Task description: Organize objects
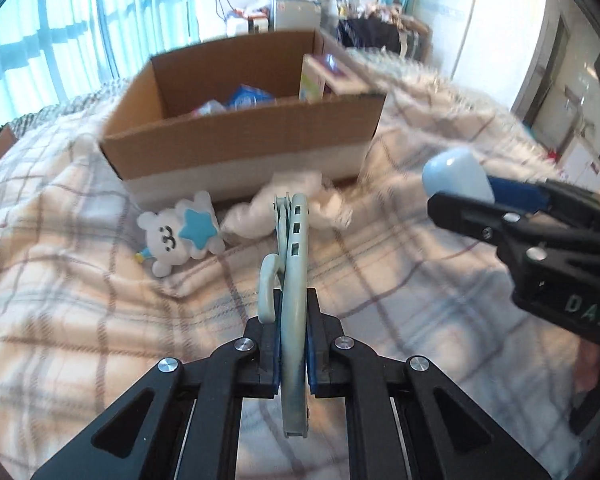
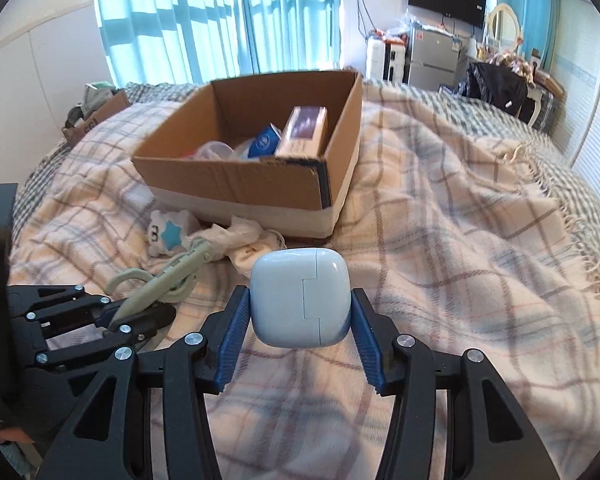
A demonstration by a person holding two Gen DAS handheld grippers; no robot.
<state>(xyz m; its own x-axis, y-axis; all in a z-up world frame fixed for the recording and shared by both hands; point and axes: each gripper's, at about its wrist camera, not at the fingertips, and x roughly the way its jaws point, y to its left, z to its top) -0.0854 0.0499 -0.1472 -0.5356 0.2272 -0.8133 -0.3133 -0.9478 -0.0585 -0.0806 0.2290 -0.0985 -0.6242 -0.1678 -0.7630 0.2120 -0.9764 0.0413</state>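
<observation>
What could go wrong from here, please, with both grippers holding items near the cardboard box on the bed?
1. The left gripper pinches the pale green clip edge-on, so it may twist or slip.
2. The right gripper holds the smooth, rounded light blue case, which could squirt out from between the pads.
3. The plush bear and white cloth lie against the box front; a low approach might snag them.
</observation>
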